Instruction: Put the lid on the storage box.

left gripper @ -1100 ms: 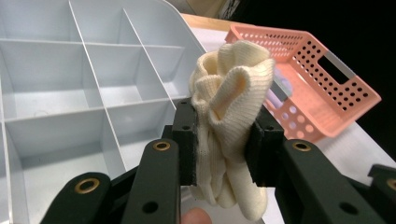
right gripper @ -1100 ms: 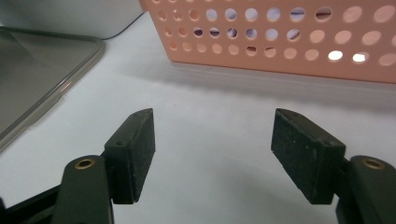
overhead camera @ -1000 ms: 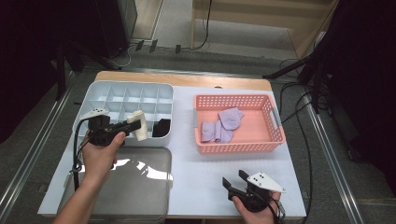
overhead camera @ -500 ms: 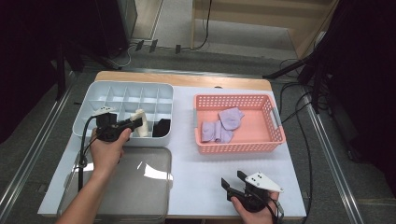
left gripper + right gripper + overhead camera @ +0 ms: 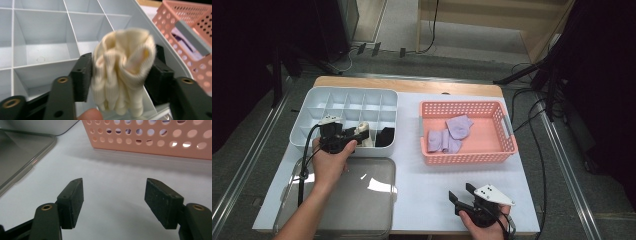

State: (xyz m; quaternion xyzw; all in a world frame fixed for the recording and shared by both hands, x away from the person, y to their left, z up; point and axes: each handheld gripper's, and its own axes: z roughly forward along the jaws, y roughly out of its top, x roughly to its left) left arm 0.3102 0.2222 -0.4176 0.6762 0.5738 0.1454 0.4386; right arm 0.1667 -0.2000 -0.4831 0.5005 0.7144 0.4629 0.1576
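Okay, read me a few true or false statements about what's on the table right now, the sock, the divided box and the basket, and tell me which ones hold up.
1. The left gripper has a cream rolled sock between its jaws. True.
2. That sock is over the pink basket. False: it is over the front row of the white divided box.
3. A black item lies in a front compartment of the divided box. True.
4. The right gripper grips a purple sock. False: its jaws are open over bare table.
5. The purple socks lie in the pink basket. True.
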